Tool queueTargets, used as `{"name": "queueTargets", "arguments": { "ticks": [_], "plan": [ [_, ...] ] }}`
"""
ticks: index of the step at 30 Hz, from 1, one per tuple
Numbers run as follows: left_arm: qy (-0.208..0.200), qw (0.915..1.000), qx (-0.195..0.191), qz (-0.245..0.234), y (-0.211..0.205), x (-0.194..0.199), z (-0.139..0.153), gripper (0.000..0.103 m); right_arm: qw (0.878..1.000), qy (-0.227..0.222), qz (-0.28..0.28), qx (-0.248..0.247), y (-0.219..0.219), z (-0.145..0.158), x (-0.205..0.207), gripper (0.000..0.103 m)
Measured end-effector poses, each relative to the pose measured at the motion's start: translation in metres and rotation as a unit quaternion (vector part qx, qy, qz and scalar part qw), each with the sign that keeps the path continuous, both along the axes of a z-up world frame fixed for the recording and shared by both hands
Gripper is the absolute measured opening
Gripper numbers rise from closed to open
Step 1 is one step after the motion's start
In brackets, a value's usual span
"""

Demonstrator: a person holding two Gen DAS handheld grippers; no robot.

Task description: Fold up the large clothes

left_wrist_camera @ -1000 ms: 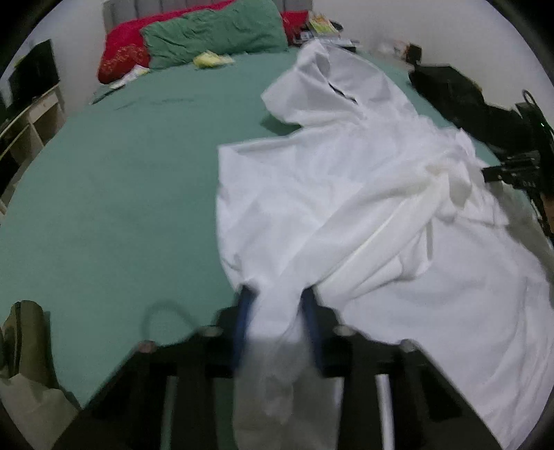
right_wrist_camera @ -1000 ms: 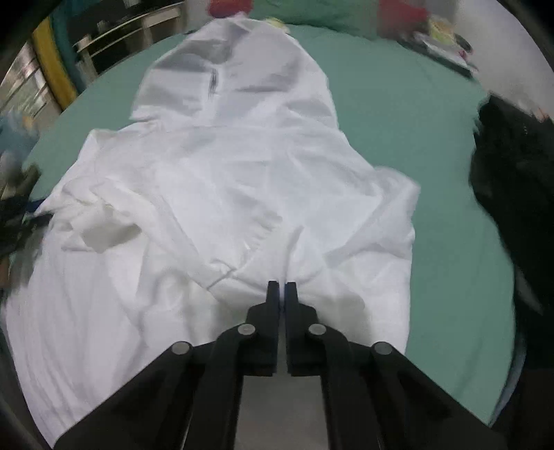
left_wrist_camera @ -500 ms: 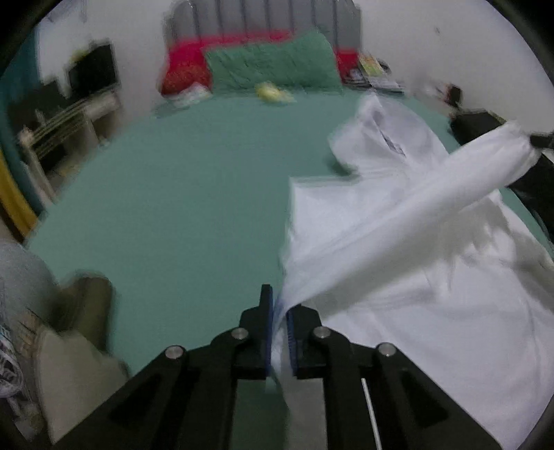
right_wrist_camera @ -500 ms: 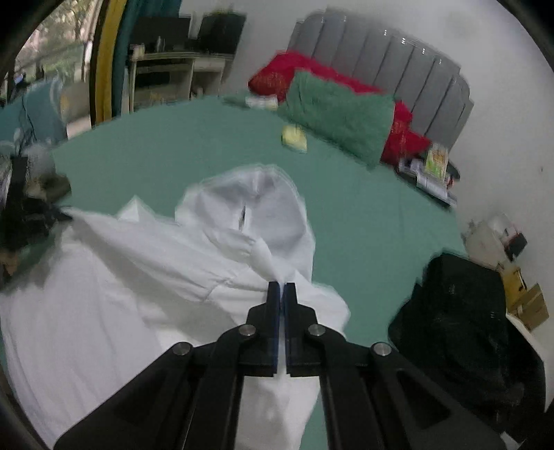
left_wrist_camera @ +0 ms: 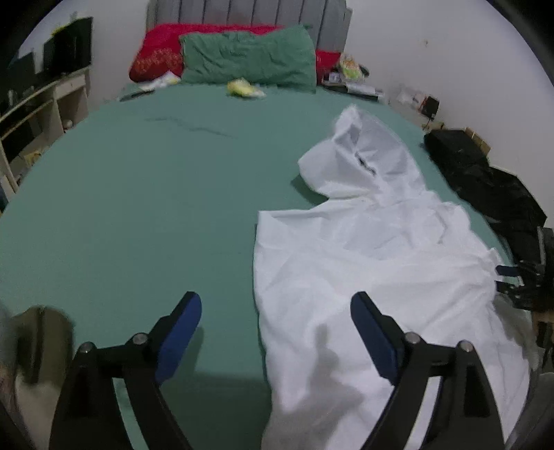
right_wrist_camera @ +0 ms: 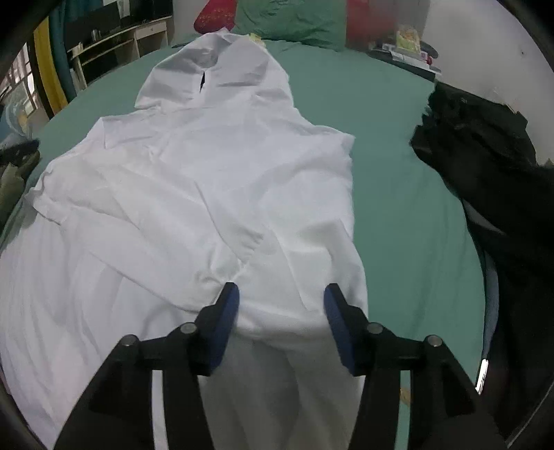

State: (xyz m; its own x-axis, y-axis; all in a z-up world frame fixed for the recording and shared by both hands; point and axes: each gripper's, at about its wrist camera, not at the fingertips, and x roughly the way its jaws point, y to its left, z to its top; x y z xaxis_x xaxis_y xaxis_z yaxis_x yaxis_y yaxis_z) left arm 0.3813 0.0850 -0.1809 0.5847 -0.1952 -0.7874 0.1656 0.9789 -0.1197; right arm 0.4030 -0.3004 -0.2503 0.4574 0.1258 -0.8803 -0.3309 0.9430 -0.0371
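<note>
Both grippers are spread and hold nothing, the left gripper (left_wrist_camera: 275, 308) over the edge of the white robe (left_wrist_camera: 363, 270) lying on the bed (left_wrist_camera: 138, 190), the right gripper (right_wrist_camera: 279, 297) above its sleeve fold, so a fresh grasp seems next.

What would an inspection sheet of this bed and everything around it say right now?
Surface: green bed sheet, mostly smooth.
Job's things: white garment spread flat on the sheet, sleeves folded across its body, hood end toward the pillows.
Clutter: black clothes at the bed's right edge; yellow packet near the pillows; books by the headboard.
Tongs: left tongs open, above the garment's left edge; right tongs open over the garment, holding nothing.
Cables: nothing seen.
Surroundings: green pillow, red pillow, grey headboard, shelf unit on the left, white wall.
</note>
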Motion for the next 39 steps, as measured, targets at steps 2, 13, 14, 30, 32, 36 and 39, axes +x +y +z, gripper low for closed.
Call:
{"name": "queueTargets", "arguments": {
  "ticks": [2, 13, 14, 30, 32, 36, 39],
  "plan": [
    [0.014, 0.9988, 0.046, -0.013, -0.006, 0.011, -0.026, 0.073, 1.0, 0.001, 0.002, 0.001, 0.004, 0.007, 0.004, 0.05],
    [0.0, 0.9972, 0.036, 0.066, 0.03, 0.009, -0.03, 0.004, 0.995, -0.084, 0.008, 0.056, 0.045, 0.062, 0.12, 0.077],
    [0.009, 0.9966, 0.033, 0.075, 0.03, 0.011, -0.031, 0.004, 0.995, -0.084, 0.01, 0.056, 0.057, 0.06, 0.145, 0.077],
    [0.0, 0.993, -0.016, 0.117, 0.068, -0.003, -0.001, 0.074, 0.987, -0.074, 0.145, -0.014, 0.165, 0.04, 0.282, 0.003],
    [-0.002, 0.9931, -0.019, 0.116, 0.067, -0.004, 0.001, 0.074, 0.978, -0.117, 0.165, -0.052, 0.169, 0.059, 0.25, 0.003],
    [-0.024, 0.9962, -0.001, 0.083, 0.054, -0.009, 0.013, 0.074, 0.955, -0.176, 0.216, -0.103, 0.171, 0.096, 0.179, 0.003],
    [-0.025, 0.9969, -0.013, 0.074, 0.048, -0.017, 0.018, 0.074, 0.938, -0.193, 0.253, -0.135, 0.162, 0.108, 0.12, 0.003]
  ]
}}
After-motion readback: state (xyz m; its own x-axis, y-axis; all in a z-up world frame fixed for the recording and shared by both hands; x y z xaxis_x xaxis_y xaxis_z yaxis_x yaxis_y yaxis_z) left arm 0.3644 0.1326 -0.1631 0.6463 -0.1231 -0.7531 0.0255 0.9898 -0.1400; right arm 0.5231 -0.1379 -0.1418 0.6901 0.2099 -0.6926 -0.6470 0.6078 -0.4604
